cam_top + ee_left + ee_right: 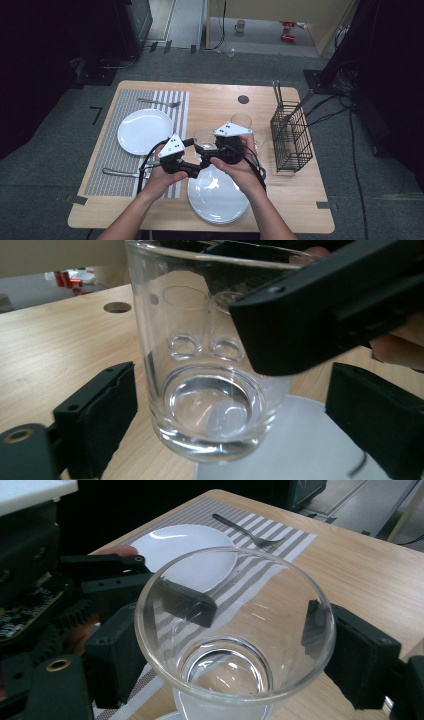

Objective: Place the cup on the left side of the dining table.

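A clear drinking glass [204,136] sits between both grippers near the table's middle. In the right gripper view the glass [235,680] stands between my right gripper's [235,630] two jaws, which press on its walls. In the left gripper view the same glass [210,405] stands between my left gripper's [232,385] jaws with a gap on each side, its base over the edge of a white plate [310,440]. One black jaw of the right gripper [325,305] crosses the glass's upper right. From above, the left gripper [190,147] and right gripper [212,147] face each other.
A second glass [242,121] stands just behind. A white plate [145,131], a fork [160,103] and a knife [120,173] lie on a striped placemat [107,165]. Another white plate [217,197] sits near the front edge. A black wire basket [291,137] stands at the right.
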Demonstrator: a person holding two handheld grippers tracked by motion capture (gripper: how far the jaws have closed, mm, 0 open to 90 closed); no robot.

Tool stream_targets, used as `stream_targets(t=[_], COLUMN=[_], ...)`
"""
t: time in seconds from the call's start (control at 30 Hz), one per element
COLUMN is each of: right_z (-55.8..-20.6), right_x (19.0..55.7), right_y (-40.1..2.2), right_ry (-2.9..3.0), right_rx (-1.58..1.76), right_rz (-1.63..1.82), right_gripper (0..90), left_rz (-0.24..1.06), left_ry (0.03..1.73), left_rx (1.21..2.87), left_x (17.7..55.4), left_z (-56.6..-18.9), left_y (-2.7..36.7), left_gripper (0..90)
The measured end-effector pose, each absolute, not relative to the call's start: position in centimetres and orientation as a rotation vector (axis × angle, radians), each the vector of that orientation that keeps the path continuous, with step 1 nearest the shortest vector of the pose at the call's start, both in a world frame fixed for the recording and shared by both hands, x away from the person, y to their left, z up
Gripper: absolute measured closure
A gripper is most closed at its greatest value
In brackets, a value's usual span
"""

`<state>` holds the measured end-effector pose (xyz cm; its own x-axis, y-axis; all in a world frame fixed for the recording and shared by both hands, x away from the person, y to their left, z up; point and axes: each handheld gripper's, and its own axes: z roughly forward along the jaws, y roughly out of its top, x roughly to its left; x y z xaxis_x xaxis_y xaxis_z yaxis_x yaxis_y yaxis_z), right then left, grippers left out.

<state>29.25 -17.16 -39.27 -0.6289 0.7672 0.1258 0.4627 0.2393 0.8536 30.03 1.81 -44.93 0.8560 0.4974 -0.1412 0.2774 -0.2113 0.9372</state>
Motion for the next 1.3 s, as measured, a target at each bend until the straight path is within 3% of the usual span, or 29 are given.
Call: stream_targets(t=[0.07, 0.13, 0.53, 1.3], right_z=[-39.3, -39.2, -39.5, -38.2], right_x=[29.1, 29.0, 28.7, 27.4], right_y=[-17.1, -17.1, -16.8, -18.2], right_ry=[2.207, 2.213, 2.254, 2.214], right_rx=[1.126, 1.121, 1.077, 1.030], right_rz=[1.343, 1.346, 1.378, 1.497], right_gripper=[18.5, 18.5, 18.5, 12.0], left_rz=[0.228, 0.253, 0.247, 0.293], left_ry=[0.576, 0.587, 0.540, 0.595], left_rx=[1.798, 1.787, 1.786, 1.713], left_x=[30.0, 30.0, 30.5, 29.8], left_z=[-44.9, -44.9, -45.0, -45.3], left_y=[1.7, 1.6, 1.6, 4.8], left_gripper=[8.4, 14.5, 20.4, 21.8])
